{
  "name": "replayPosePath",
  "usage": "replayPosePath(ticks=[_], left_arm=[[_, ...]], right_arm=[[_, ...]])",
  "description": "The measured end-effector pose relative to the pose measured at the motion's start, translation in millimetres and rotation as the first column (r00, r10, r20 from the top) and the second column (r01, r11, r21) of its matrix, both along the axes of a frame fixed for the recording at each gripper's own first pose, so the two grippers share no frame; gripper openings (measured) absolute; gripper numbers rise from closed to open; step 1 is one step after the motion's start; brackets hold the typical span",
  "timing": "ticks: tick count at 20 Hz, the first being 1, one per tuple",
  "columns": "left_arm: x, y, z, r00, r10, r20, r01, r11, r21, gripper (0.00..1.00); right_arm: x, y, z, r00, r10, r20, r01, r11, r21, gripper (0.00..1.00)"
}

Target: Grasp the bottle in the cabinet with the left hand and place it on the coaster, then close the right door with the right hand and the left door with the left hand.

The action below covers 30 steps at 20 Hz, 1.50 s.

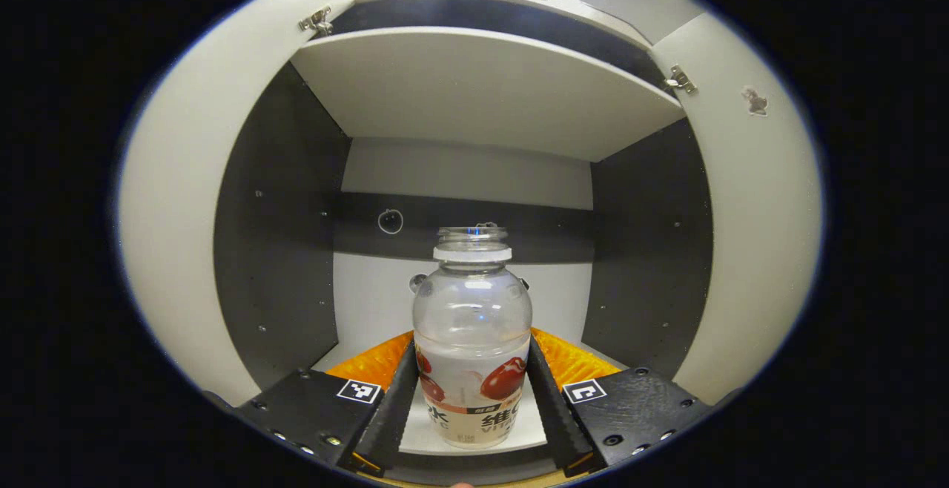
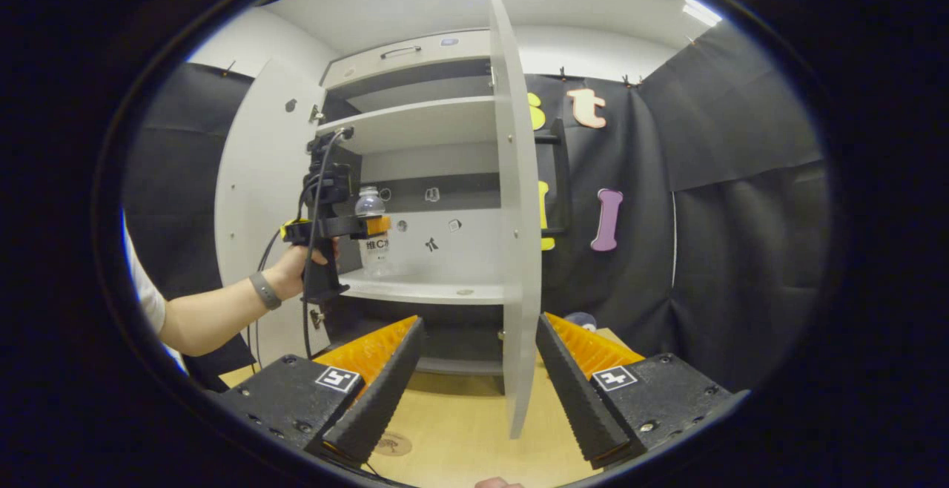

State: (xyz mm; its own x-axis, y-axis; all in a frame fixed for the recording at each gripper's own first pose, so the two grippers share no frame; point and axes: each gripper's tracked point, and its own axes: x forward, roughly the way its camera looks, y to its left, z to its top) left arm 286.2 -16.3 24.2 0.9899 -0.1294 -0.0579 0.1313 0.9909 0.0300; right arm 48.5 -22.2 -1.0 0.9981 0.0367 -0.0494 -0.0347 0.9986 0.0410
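My left gripper [image 1: 471, 406] has black screwed blocks with square markers. I see a grey wristband [image 2: 265, 290], white sleeve [image 2: 148, 302] and black cable [image 2: 310, 251].

The clear plastic bottle with a red-fruit label [image 1: 471, 340] fills the gap between the left gripper [image 1: 470, 391] fingers. Open air surrounds it under the white upper shelf [image 1: 482, 87]. The edge-on white right door [image 2: 515, 213] stands between the right gripper [image 2: 474, 369] fingers, blocking the cabinet's right side.
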Motion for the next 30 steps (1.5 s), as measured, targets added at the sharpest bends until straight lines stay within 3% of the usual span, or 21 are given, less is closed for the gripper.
replayPosePath(ticks=[5, 9, 13, 19, 22, 25, 30], left_arm=[[-82.4, -2.1, -14.7, 1.0, -0.007, 0.007, 0.007, 1.0, 0.022, 0.74], [-144.6, 1.0, -69.0, 0.997, 0.076, 0.035, -0.077, 0.996, 0.034, 0.74], [-187.9, -12.3, -139.5, 0.995, 0.099, 0.0, -0.099, 0.992, 0.077, 0.75], [-221.6, -22.2, -245.6, 0.98, 0.183, -0.081, -0.173, 0.977, 0.121, 0.74], [-235.4, -33.2, -281.7, 0.978, 0.186, -0.093, -0.176, 0.979, 0.104, 0.74], [-242.8, -38.4, -297.5, 0.979, 0.184, -0.083, -0.17, 0.973, 0.159, 0.74], [-246.1, -38.9, -305.2, 0.981, 0.178, -0.073, -0.164, 0.972, 0.166, 0.75]], right_arm=[[-11.6, 11.5, 15.7, 0.999, 0.04, 0.028, -0.04, 0.999, 0.023, 0.99], [-19.4, 17.0, 26.7, 0.996, 0.048, 0.074, -0.049, 0.999, 0.011, 0.99], [-24.5, 21.9, 26.8, 0.997, 0.04, 0.069, -0.04, 0.999, -0.006, 0.99], [-30.3, 34.4, 30.2, 0.997, 0.064, 0.052, -0.064, 0.998, -0.009, 0.99], [-34.4, 45.0, 36.7, 0.993, 0.099, 0.069, -0.096, 0.994, -0.049, 0.99], [-40.1, 52.4, 39.7, 0.99, 0.117, 0.078, -0.11, 0.99, -0.088, 0.99], [-41.8, 47.6, 29.0, 0.992, 0.118, 0.034, -0.115, 0.99, -0.082, 0.99]])
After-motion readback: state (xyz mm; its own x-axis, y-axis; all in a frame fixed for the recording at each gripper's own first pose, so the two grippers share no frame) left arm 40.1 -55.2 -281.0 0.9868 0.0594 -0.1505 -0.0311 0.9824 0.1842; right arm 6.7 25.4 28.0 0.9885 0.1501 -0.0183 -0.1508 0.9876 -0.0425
